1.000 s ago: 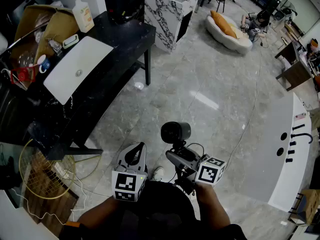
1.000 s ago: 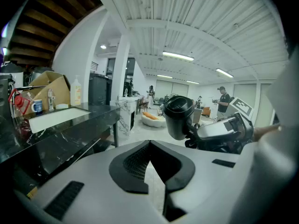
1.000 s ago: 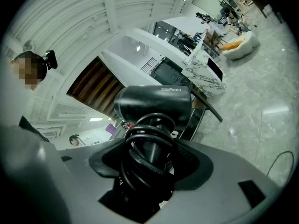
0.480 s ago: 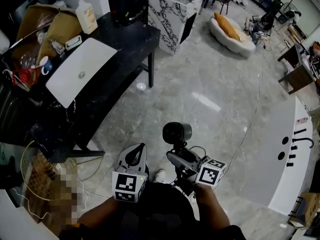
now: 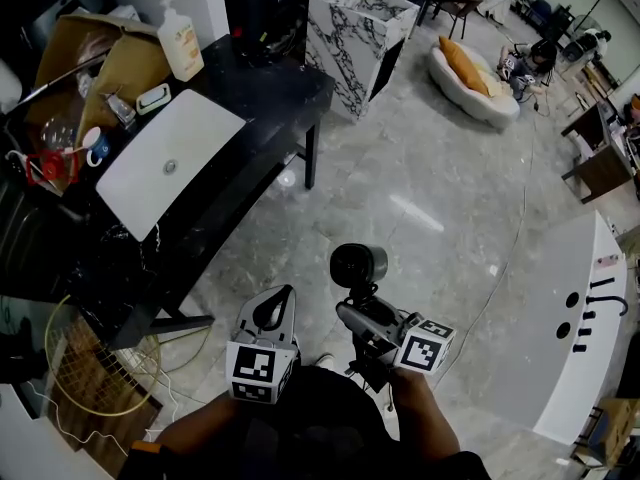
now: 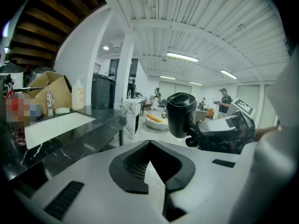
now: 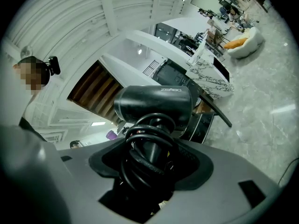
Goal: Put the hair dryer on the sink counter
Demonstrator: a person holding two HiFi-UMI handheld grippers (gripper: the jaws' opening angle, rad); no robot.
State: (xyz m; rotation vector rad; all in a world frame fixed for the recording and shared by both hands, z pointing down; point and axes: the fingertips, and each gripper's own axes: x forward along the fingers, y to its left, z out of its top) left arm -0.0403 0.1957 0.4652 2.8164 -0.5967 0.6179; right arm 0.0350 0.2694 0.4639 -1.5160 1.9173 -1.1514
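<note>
Head view: right claw (image 5: 372, 320) grips the hair dryer (image 5: 357, 266) by the handle, bench (image 5: 270, 78) well off ahead-left. Left gripper view: left claw (image 6: 148, 164) is shut, empty, just spare. Right gripper view: cord (image 7: 147, 148) coiled inside that grip, so nothing dangles.

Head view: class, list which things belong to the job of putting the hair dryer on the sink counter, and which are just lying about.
Job in hand: hair dryer, gripped in the right claw; sink counter; white sink.

Lying about: soap bottle; cardboard box; marble block; wire basket; orange cushion.
</note>
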